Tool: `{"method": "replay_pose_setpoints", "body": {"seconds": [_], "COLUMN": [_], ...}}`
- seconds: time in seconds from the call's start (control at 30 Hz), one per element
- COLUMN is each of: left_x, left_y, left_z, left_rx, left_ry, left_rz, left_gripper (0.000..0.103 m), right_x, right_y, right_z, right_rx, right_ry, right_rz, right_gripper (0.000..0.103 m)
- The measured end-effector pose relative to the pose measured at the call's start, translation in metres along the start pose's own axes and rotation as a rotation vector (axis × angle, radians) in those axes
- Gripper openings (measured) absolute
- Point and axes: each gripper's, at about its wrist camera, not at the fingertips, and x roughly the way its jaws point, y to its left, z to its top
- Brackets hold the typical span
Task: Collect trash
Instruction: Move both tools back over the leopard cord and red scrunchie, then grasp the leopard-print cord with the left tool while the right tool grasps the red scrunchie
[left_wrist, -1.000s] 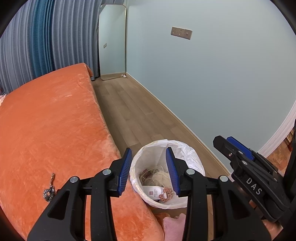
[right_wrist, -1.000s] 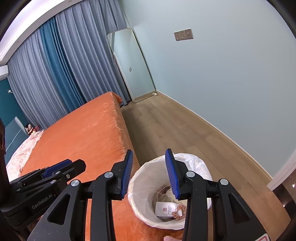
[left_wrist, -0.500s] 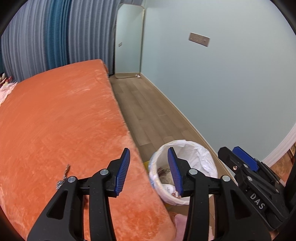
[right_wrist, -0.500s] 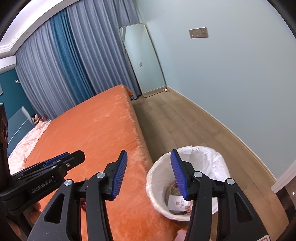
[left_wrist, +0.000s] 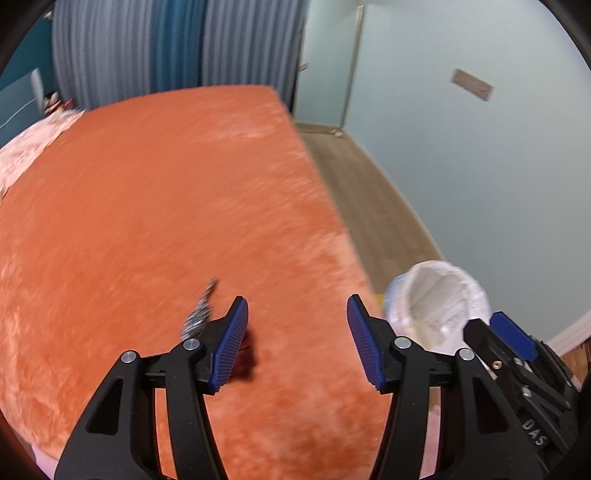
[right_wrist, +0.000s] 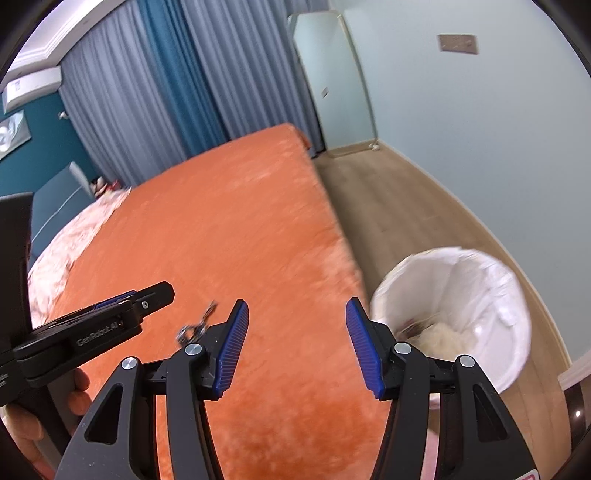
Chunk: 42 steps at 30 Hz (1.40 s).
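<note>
Orange bed (left_wrist: 166, 203) fills the room, pale wall and wood floor off to its side, curtains behind.

Left wrist view first: the left tool (left_wrist: 297, 339) hangs low over the bed with its blue pads spread wide and nothing between them. The trash (left_wrist: 199, 314), a small silvery strip, blurred, maybe a chain or a foil scrap, lies on the bed just beside the tool's left-hand pad, partly tucked behind it. A dark red spot (left_wrist: 245, 360) sits on the bed right by that same pad; too smeared to name. The bin (left_wrist: 436, 295), white-lined, stands on the floor off the bed's edge, and the right tool (left_wrist: 517, 354) pokes in next to it.

Right wrist view now: the right tool (right_wrist: 295, 343) is also gaping, empty, aimed across the bed's edge. Trash (right_wrist: 195, 326) again just off its left-hand pad, with the left tool (right_wrist: 99, 325) reaching in beside it, level and low. The bin (right_wrist: 461, 302) shows scraps already inside.

My read: that strip looks light, limp and thin, sunk into plush fabric. Pinch its bunched lower end, pads pressed well into the pile, or it slips free.
</note>
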Motion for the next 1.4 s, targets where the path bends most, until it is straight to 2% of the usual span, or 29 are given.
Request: {"method": "replay_pose_setpoints", "body": {"seconds": [0.33, 0.53, 0.7, 0.97, 1.07, 1.17, 1.2, 1.23, 1.33, 1.4], "left_x": [0.037, 0.066, 0.091, 0.128, 0.140, 0.150, 0.153, 0.154, 0.154, 0.150], "left_y": [0.086, 0.121, 0.137, 0.140, 0.141, 0.143, 0.143, 0.144, 0.143, 0.142], "left_z": [-0.026, -0.038, -0.042, -0.034, -0.032, -0.033, -0.034, -0.034, -0.033, -0.031], "left_rx": [-0.106, -0.166, -0.192, -0.202, -0.208, -0.220, -0.222, -0.222, -0.219, -0.217], "left_ry": [0.095, 0.170, 0.212, 0.244, 0.260, 0.280, 0.286, 0.288, 0.284, 0.275], "left_rz": [0.068, 0.061, 0.058, 0.021, 0.001, -0.012, -0.017, -0.017, -0.018, -0.017], "left_gripper": [0.054, 0.054, 0.054, 0.053, 0.046, 0.035, 0.028, 0.020, 0.007, 0.004], "right_x": [0.061, 0.104, 0.136, 0.180, 0.194, 0.209, 0.214, 0.217, 0.220, 0.214], "right_y": [0.054, 0.076, 0.087, 0.099, 0.102, 0.106, 0.107, 0.108, 0.107, 0.106], "right_z": [-0.029, -0.048, -0.061, -0.066, -0.067, -0.072, -0.074, -0.076, -0.079, -0.078], "right_rx": [-0.075, -0.098, -0.103, -0.107, -0.096, -0.100, -0.102, -0.104, -0.099, -0.099], "right_ry": [0.124, 0.204, 0.262, 0.328, 0.348, 0.379, 0.389, 0.398, 0.415, 0.407], "right_rz": [0.040, 0.043, 0.048, 0.057, 0.074, 0.087, 0.089, 0.094, 0.103, 0.110], "right_gripper": [0.054, 0.054, 0.054, 0.051, 0.048, 0.031, 0.022, 0.018, 0.012, 0.010]}}
